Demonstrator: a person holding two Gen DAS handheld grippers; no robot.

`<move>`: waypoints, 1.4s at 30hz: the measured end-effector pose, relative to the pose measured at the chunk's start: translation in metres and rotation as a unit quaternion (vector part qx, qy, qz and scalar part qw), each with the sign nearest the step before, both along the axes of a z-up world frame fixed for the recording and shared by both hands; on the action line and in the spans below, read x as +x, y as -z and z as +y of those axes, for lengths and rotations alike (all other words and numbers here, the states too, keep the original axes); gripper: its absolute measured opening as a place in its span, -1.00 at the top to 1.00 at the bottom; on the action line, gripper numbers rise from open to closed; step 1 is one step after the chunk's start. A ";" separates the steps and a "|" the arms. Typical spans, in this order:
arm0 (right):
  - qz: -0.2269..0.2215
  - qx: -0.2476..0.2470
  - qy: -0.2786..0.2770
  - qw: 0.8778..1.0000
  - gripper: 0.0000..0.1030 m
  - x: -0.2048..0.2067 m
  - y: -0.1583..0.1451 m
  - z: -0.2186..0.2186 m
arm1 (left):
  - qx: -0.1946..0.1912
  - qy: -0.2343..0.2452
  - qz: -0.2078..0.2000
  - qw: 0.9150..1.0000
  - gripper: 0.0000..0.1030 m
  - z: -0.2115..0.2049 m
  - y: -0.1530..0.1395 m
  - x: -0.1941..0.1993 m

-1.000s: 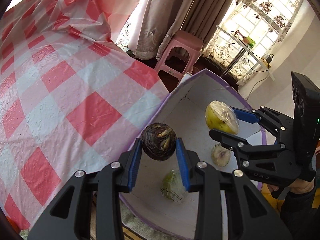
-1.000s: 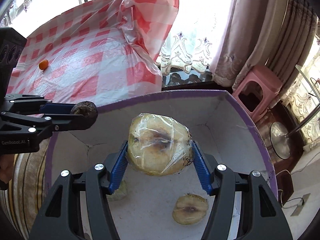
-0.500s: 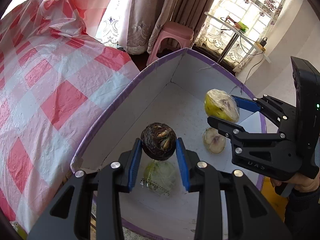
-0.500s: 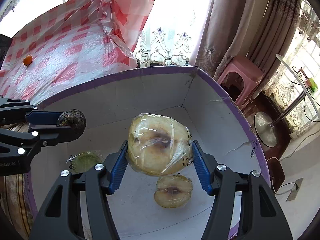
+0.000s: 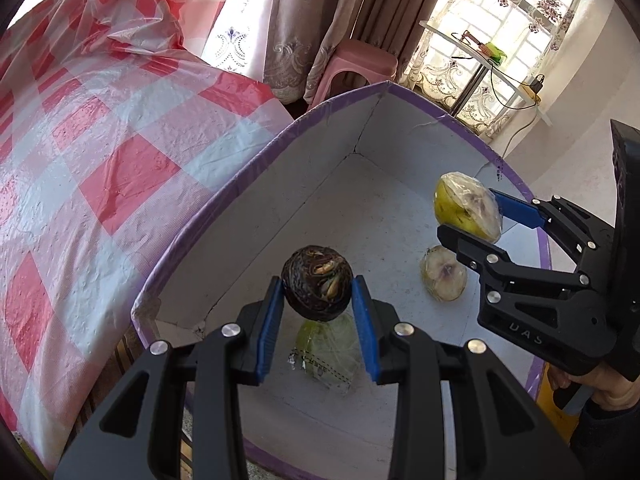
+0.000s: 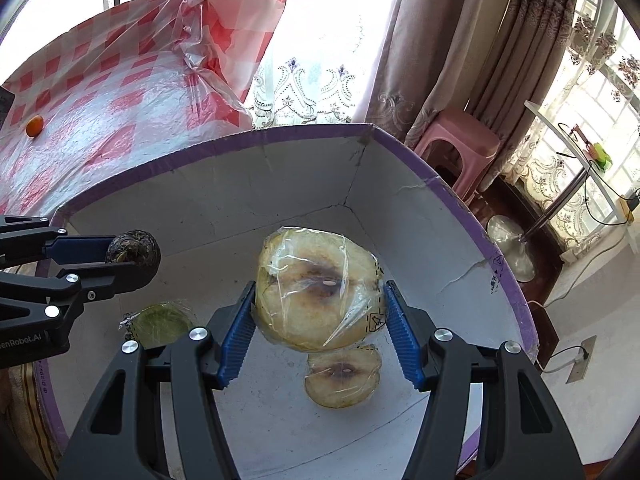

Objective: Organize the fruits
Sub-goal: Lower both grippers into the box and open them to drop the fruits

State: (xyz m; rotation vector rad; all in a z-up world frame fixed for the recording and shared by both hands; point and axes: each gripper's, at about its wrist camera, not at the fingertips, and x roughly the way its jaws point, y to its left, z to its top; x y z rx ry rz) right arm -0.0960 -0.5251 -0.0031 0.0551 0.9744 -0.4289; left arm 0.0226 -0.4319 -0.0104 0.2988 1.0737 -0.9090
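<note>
Lower now — hand-held gripper (image 5: 317,296) clamping dark fruit (image 5: 317,287)

From my feed: table (image 5: 100,168) under a red/white check plastic cloth (image 6: 120,92), crumpled up at the far end. Behind it, beige curtains (image 5: 328,8) w/ lace sheers (image 6: 304,84), strong daylight coming thru. Pink plastic stool (image 6: 460,140) by the curtain. Far right: window (image 5: 520,4) w/ floral lace, slim white side table (image 5: 480,64) on a metal pole, cables hanging off it. Round base (image 6: 508,252) on dark floor. Pale wall (image 5: 580,80) on the right. Wall socket (image 6: 582,360) w/ plug low down.
</note>
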 end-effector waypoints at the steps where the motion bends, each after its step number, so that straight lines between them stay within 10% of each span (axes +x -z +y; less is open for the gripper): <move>1: 0.003 -0.003 0.003 1.000 -0.17 0.001 0.002 0.000 | 0.006 0.000 -0.008 1.000 0.32 -0.002 0.001 -0.002; 21: 0.074 -0.012 0.000 0.997 -0.17 0.011 0.032 -0.009 | 0.107 0.020 -0.074 0.991 0.32 -0.029 0.025 -0.020; 42: 0.093 -0.014 0.004 0.996 -0.18 0.014 0.039 -0.010 | 0.119 0.024 -0.081 0.989 0.31 -0.036 0.032 -0.023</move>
